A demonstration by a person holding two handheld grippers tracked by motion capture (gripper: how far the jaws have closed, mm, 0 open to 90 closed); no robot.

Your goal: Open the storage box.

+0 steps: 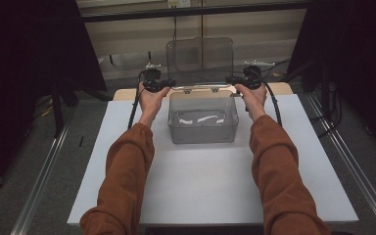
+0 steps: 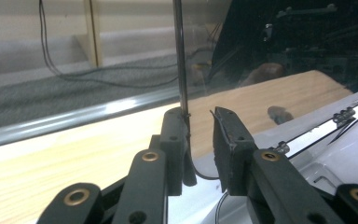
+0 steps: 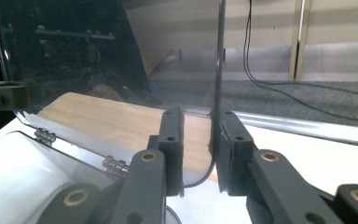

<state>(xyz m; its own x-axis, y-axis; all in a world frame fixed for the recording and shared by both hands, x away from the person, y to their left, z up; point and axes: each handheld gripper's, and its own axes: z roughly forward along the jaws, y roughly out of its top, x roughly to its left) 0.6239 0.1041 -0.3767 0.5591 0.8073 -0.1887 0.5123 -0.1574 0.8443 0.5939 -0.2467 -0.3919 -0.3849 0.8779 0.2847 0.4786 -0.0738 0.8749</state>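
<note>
- High view: the left gripper (image 1: 168,83) sits at the left rear corner of the clear rectangular plastic box (image 1: 203,117), which stands on the white table top (image 1: 200,181).
- The box's clear hinged lid (image 1: 199,58) stands upright at its rear edge.
- The right gripper (image 1: 231,80) sits at the box's right rear corner.
- Left gripper view: jaws partly apart, the lid's edge (image 2: 181,60) against 1 jaw.
- Right gripper view: jaws narrow, the lid's edge (image 3: 220,56) against 1 jaw.
</note>
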